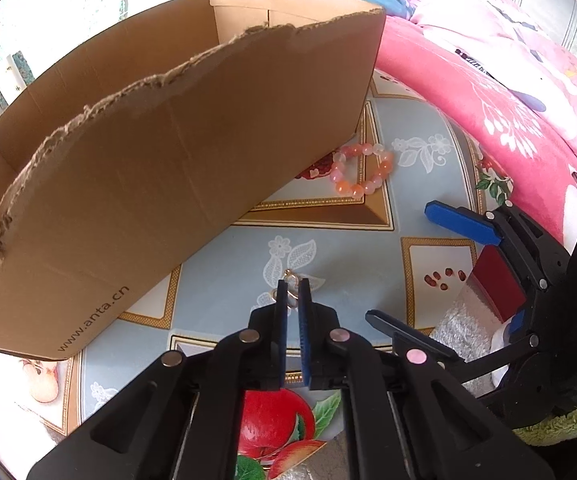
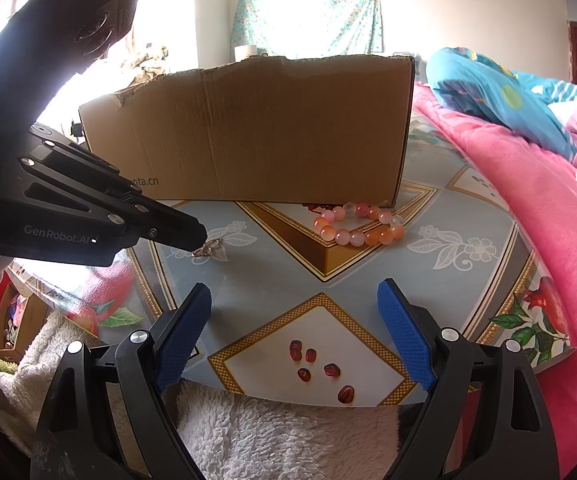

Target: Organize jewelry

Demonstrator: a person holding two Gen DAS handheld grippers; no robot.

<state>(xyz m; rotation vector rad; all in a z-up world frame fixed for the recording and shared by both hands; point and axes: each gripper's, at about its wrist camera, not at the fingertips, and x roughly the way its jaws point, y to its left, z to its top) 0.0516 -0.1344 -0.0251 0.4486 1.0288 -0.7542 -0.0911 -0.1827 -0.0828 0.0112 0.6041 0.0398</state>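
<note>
**Left gripper pinches the small gold piece beside the box**

The left gripper (image 1: 293, 294) points steeply down at the table (image 1: 228, 280), its blue pads nearly together around a small gold-coloured piece of jewelry (image 1: 290, 280), probably a ring or earring; too small to tell which. The pads seem to press on it, though whether it has left the tabletop cannot be told. The narrow pinch suits so thin a thing: anything wider would let it slip

The cardboard box (image 1: 192, 152) stands just behind, its torn top edge open upward, so it is likely the place where the jewelry goes. It sits near enough that the carry should be short

The beaded bracelet (image 2: 358, 224), pink and orange, lies flat on the table close against the box's near corner, untouched. The right gripper (image 2: 294, 328) hangs at the table's near edge with its jaws spread wide and nothing between them, seemingly waiting its turn, with the bracelet ahead of it
</note>
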